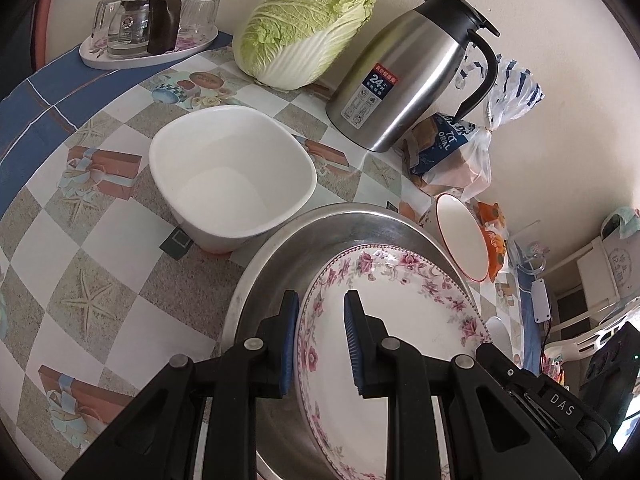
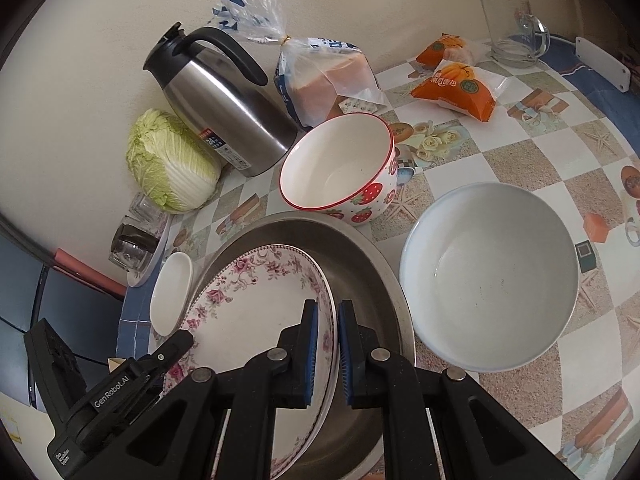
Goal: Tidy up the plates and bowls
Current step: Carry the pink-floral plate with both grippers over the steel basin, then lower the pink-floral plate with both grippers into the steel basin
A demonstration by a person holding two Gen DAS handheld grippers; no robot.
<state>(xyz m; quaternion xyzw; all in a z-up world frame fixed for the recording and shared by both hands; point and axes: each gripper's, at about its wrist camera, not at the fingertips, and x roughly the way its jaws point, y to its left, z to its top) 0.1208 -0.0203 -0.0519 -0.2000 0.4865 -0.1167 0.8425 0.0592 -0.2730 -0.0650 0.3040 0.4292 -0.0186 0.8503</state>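
Observation:
Both grippers hold a floral-rimmed plate (image 1: 400, 308) tilted inside a wide steel basin (image 1: 320, 232). My left gripper (image 1: 320, 340) is shut on the plate's left rim. My right gripper (image 2: 328, 352) is shut on the opposite rim of the plate (image 2: 248, 312), above the basin (image 2: 360, 256). A white square bowl (image 1: 232, 168) stands on the table left of the basin. Behind the basin sits a strawberry-patterned bowl (image 2: 340, 164) with a red rim. To the basin's right stands a pale round bowl (image 2: 492, 276), with nothing in it.
A steel thermos jug (image 1: 404, 84), a napa cabbage (image 1: 304, 24) and a bagged loaf (image 2: 324, 76) line the wall. A tray with a glass pot and tumblers (image 1: 148, 28) stands far left. Orange snack packs (image 2: 460, 88) and a glass mug (image 2: 516, 32) lie far right.

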